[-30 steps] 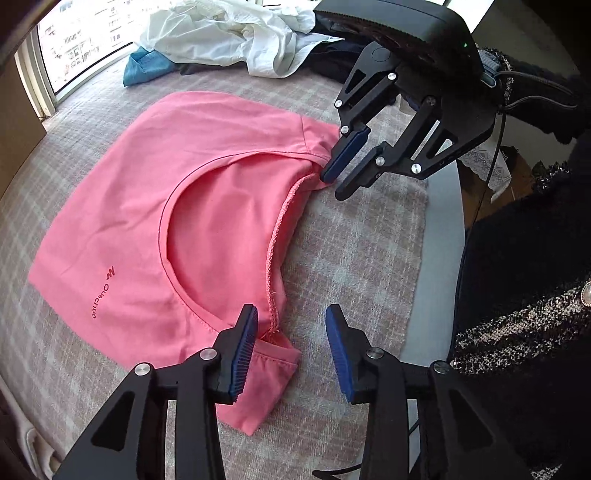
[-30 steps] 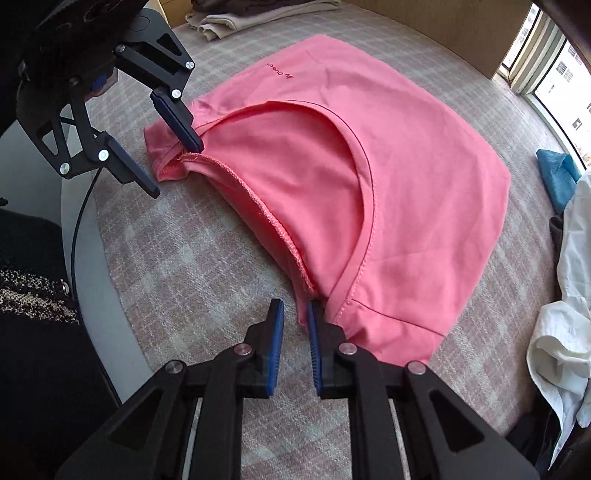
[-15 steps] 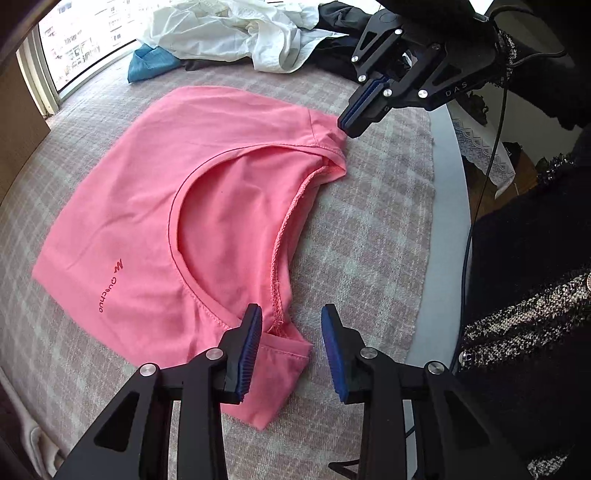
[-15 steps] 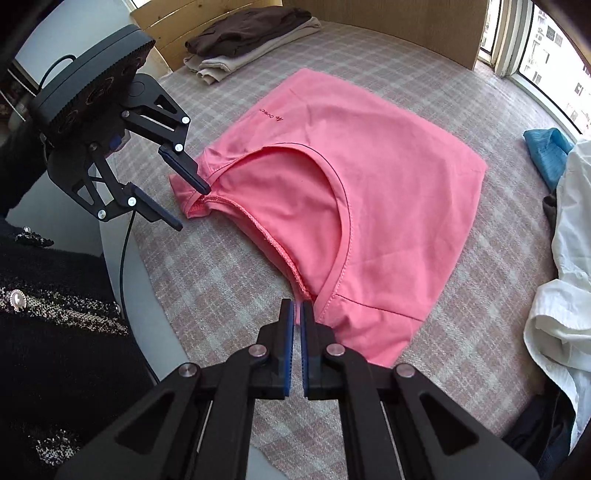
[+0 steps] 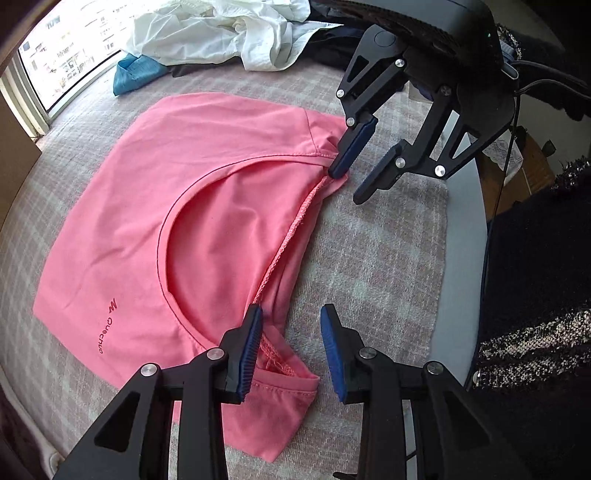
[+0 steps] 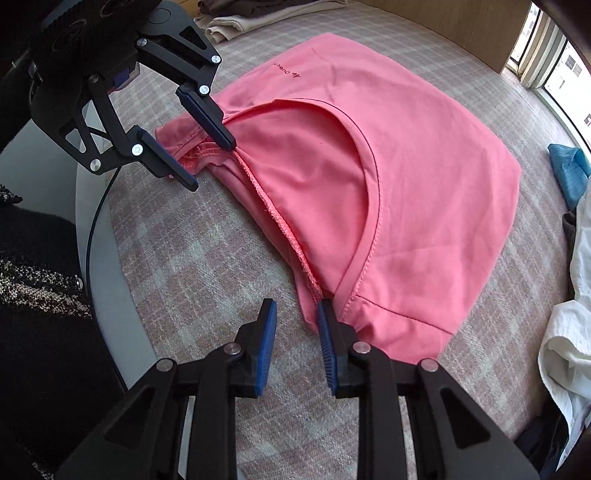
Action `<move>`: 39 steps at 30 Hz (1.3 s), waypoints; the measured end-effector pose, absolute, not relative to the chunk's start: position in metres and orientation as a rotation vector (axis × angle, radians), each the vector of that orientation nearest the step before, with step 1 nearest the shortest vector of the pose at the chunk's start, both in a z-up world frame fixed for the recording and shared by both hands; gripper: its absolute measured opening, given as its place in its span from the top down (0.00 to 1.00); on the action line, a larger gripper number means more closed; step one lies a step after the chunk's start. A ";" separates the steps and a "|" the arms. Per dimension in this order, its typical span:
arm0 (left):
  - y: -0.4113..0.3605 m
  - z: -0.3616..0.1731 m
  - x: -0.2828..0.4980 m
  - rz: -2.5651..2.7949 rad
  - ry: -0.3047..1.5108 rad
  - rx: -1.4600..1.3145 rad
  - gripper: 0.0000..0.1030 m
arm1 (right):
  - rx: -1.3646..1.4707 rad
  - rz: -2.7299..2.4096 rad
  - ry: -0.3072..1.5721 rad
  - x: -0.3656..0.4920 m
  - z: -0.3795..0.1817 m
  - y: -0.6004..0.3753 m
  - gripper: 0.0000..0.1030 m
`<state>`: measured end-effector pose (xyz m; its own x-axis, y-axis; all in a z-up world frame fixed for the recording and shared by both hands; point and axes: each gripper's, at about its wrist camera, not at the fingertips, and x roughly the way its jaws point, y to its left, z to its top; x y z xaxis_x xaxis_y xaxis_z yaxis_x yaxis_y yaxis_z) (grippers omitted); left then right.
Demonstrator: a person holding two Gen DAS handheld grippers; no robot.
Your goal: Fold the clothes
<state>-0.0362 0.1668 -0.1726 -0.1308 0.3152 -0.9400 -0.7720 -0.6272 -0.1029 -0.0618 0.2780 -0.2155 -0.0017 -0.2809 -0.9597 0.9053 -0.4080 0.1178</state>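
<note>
A pink T-shirt [image 5: 192, 206] lies flat on the plaid cloth, neckline facing me; it also shows in the right wrist view [image 6: 406, 177]. My left gripper [image 5: 291, 328] is open at the shirt's near shoulder, one pad over the fabric, the other off it. It shows from the right wrist view [image 6: 210, 162] straddling that shoulder corner. My right gripper [image 6: 297, 321] is open at the other shoulder corner, its right pad touching the fabric edge. In the left wrist view the right gripper [image 5: 349, 184] sits at that far shoulder.
A heap of white clothes [image 5: 221, 33] and a blue cloth [image 5: 136, 74] lie beyond the shirt. Folded brown and beige clothes [image 6: 258, 14] sit at the far side. The grey table edge [image 5: 461, 258] runs close by, with my dark-sleeved body beside it.
The right gripper, shut and raised half a second ago, has opened and come back down to the shoulder corner. The left gripper stays open, slightly closer to its shoulder.
</note>
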 end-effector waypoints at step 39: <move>0.033 -0.122 -0.094 2.157 0.133 -1.508 0.63 | 1.360 -1.884 0.170 -0.212 -0.140 0.335 0.55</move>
